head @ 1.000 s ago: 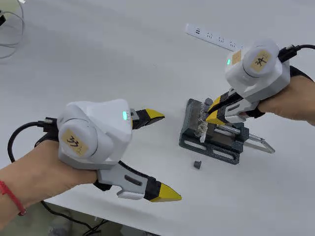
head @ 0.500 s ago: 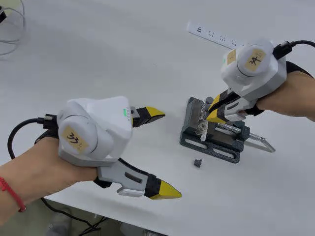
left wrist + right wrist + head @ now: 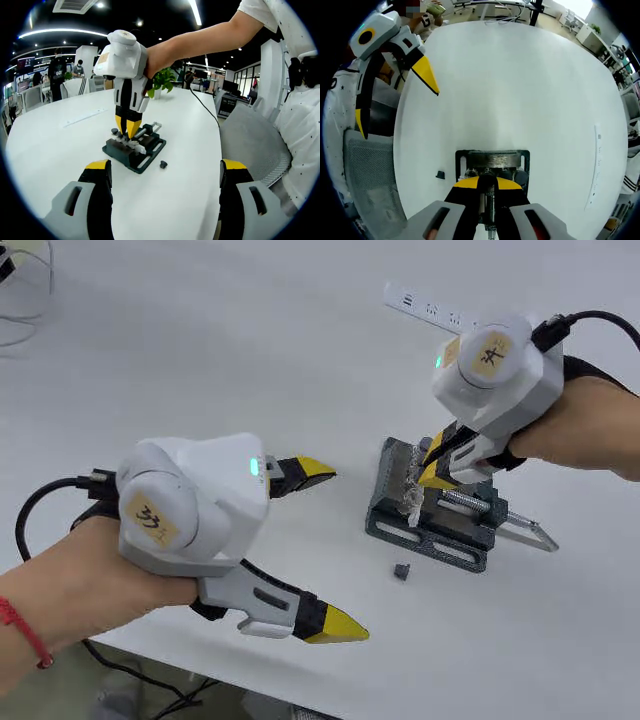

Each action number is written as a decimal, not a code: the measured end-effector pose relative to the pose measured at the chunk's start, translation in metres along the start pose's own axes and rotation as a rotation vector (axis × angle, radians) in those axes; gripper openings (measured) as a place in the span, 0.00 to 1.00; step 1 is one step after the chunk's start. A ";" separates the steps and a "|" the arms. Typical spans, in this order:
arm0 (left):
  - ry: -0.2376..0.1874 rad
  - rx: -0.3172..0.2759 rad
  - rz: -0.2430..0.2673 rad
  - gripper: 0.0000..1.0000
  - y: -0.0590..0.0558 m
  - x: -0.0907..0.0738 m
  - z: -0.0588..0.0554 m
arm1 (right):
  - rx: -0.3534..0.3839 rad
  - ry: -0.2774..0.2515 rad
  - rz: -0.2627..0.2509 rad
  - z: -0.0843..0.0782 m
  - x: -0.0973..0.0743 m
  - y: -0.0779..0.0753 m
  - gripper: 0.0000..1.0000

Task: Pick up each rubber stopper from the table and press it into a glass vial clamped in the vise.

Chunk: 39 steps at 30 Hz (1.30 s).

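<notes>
Fingers of the right gripper (image 3: 432, 468) were pressed tip to tip directly over the glass vials (image 3: 410, 496) clamped in the vise (image 3: 455, 540); anything pinched between them was hidden. The left gripper (image 3: 328, 548) had its fingers spread wide and empty above the worktop (image 3: 250, 360). One rubber stopper (image 3: 401, 571) lay loose just beside the vise.

Office: mesh chair (image 3: 252, 145), potted plant (image 3: 162, 80)
</notes>
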<state>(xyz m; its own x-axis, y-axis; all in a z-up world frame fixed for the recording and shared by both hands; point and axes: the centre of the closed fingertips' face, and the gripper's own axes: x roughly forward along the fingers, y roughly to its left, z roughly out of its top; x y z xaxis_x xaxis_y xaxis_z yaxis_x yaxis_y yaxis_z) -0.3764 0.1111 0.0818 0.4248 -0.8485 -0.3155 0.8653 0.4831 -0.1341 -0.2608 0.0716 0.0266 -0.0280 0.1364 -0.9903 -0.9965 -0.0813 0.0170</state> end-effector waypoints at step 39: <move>-0.004 0.001 -0.001 0.87 -0.001 0.000 0.005 | -0.043 -0.039 -0.011 -0.002 -0.001 0.002 0.07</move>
<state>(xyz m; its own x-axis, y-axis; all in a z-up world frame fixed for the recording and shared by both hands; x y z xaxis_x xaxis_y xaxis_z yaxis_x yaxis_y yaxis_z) -0.3760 0.1091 0.0869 0.4250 -0.8500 -0.3113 0.8659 0.4819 -0.1338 -0.2622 0.0692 0.0270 -0.0206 0.1760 -0.9842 -0.9925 -0.1221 -0.0010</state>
